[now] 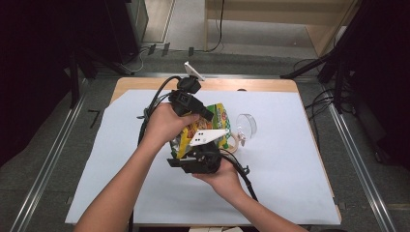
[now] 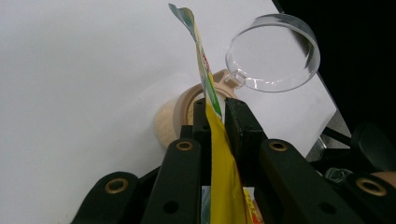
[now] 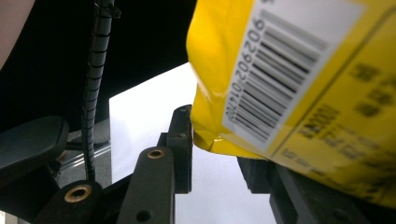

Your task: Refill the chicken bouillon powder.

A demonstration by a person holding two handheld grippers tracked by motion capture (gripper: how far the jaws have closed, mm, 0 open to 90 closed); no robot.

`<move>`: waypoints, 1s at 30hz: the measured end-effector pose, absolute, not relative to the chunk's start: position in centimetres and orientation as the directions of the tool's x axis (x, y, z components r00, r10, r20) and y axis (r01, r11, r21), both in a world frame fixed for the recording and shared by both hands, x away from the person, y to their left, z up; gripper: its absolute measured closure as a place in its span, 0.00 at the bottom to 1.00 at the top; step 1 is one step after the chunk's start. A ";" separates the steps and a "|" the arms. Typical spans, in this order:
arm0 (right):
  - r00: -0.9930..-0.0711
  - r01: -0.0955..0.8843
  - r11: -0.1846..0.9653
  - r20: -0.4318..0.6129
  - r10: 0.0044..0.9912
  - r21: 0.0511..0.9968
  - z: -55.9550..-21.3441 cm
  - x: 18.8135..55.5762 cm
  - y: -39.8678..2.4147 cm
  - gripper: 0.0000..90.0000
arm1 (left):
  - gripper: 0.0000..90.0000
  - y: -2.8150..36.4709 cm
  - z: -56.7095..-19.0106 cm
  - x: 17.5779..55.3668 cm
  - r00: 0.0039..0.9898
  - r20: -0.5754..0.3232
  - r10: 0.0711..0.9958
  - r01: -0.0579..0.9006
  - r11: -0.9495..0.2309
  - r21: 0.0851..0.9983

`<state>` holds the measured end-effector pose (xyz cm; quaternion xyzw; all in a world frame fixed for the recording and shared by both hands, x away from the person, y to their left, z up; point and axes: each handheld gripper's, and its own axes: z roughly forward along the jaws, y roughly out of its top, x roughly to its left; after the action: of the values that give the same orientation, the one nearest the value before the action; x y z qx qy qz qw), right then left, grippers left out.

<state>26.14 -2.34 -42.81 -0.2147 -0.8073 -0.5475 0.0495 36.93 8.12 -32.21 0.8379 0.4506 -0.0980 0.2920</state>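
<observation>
Above the middle of the white sheet (image 1: 290, 159) that covers the table, both hands hold a yellow snack bag (image 1: 220, 121) in the air. From the far left, the left gripper (image 2: 215, 116) has its jaws closed on the thin top edge of the bag. From the near side, the right gripper (image 3: 219, 149) grips the bottom corner of the bag, next to the barcode, between its jaws. Just right of the bag, a clear round lid (image 1: 245, 124) stands over a beige container (image 2: 184, 109) on the sheet.
</observation>
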 end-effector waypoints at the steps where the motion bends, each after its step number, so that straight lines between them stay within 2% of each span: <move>1: -0.903 0.400 0.307 0.315 0.292 0.863 -42.7 26.1 -2.3 0.78 | 0.92 8.1 -32.1 36.9 0.578 -0.427 0.696 0.810 -0.425 0.403; 8: -0.906 0.396 0.304 0.316 0.281 0.866 -42.8 25.7 -2.0 0.76 | 0.92 8.0 -32.0 36.6 0.585 -0.425 0.691 0.805 -0.432 0.406; 14: -0.910 0.379 0.309 0.291 0.295 0.872 -42.8 25.4 -1.9 0.80 | 0.92 8.1 -31.9 35.9 0.598 -0.414 0.686 0.793 -0.435 0.426; 30: -0.910 0.373 0.308 0.280 0.305 0.875 -42.8 25.6 -2.1 0.81 | 0.93 7.9 -31.9 36.2 0.583 -0.413 0.699 0.804 -0.422 0.419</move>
<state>25.62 -2.10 -42.82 -0.2095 -0.8081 -0.5497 0.0309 36.17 7.89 -31.87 0.8387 0.4480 -0.0878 0.2969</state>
